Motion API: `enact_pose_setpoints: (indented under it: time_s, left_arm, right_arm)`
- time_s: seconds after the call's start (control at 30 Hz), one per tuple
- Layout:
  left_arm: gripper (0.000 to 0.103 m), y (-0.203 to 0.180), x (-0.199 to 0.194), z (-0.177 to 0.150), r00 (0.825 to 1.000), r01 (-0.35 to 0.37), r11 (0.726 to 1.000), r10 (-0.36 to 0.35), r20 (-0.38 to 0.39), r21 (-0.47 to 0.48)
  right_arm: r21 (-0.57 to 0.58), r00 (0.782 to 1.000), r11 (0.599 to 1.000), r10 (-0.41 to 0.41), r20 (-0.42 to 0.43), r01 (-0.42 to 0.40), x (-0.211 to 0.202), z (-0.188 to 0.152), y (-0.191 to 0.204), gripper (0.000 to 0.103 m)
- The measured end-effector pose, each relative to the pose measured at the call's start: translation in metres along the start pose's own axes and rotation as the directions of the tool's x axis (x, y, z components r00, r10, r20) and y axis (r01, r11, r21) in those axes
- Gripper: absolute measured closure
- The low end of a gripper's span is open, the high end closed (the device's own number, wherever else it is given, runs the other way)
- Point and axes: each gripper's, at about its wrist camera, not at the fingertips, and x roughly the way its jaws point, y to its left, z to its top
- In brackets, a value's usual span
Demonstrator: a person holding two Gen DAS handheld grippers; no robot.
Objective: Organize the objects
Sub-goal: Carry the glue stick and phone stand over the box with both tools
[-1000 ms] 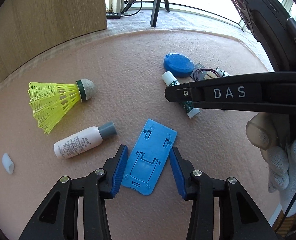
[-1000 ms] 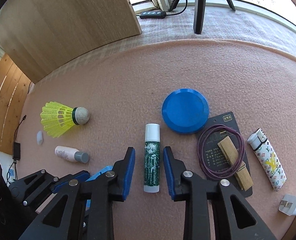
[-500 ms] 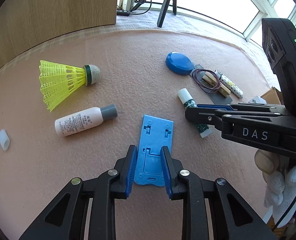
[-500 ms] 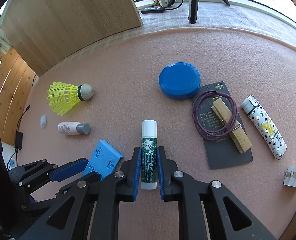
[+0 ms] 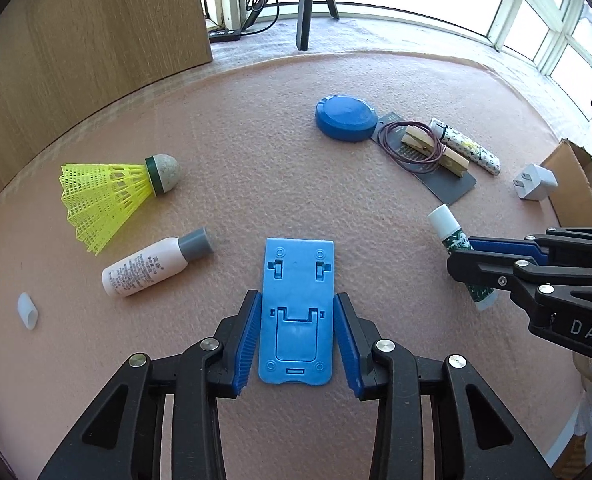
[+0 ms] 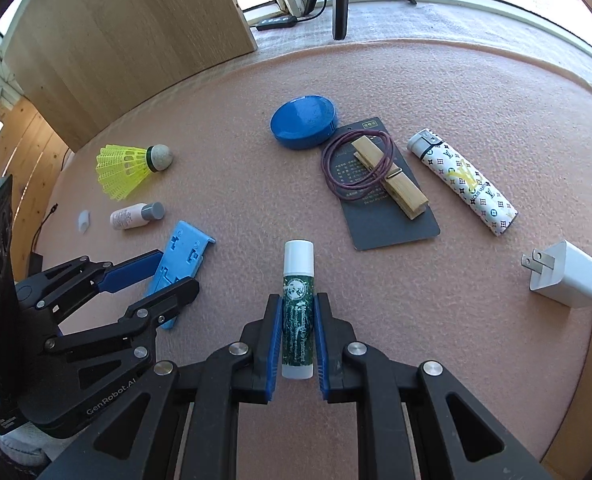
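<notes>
A flat blue phone stand (image 5: 296, 272) lies on the pink felt table (image 5: 280, 160), lengthwise between the pads of my left gripper (image 5: 296, 298). The jaws are opening and the pads sit close along the stand's long edges without a clear squeeze. In the right wrist view the left gripper (image 6: 176, 272) straddles the stand (image 6: 188, 248). My right gripper (image 6: 298, 300) is shut on a green lip balm tube (image 6: 298, 264), whose white cap pokes out ahead. The left wrist view shows that gripper (image 5: 462, 260) at the right, with the tube (image 5: 446, 226) low over the felt.
To the left are a yellow shuttlecock (image 5: 112, 196), a small white bottle (image 5: 152, 268) and a white nub (image 5: 28, 310). A blue disc (image 5: 346, 118), a dark card with clothespin and hair tie (image 5: 432, 152), a lighter (image 5: 466, 148), a charger plug (image 5: 534, 187) and a cardboard box (image 5: 576, 188) lie right.
The right jaws closed on the lip balm and drew it back and to the right. The left jaws narrowed over the stand, then widened, and now line up along it.
</notes>
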Motion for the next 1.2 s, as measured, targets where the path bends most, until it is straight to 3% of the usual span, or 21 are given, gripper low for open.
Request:
enact_pose_setpoints:
  time_s: [0.2,0.57,0.9,1.2]
  left_arm:
    - [0.064,-0.002,-0.011,-0.006,0.999,0.043,0.998,-0.043,0.008,-0.042]
    - [0.064,-0.036,-0.046,0.004,0.992,0.102,0.995,-0.1,0.077,-0.016]
    - [0.064,-0.122,-0.066,0.035,0.97,0.194,0.975,-0.206,0.126,0.104]
    - [0.064,-0.211,-0.068,0.061,0.95,0.254,0.946,-0.283,0.132,0.2]
  right_arm:
    - [0.033,0.999,0.999,0.017,0.029,-0.018,-0.02,-0.013,-0.015,0.089]
    - [0.095,0.99,0.995,0.029,0.137,-0.042,-0.085,-0.034,-0.048,0.089]
    - [0.194,0.97,0.981,-0.046,0.24,-0.002,-0.151,-0.06,-0.114,0.089]
    - [0.278,0.954,0.96,-0.12,0.274,0.041,-0.18,-0.072,-0.174,0.089]
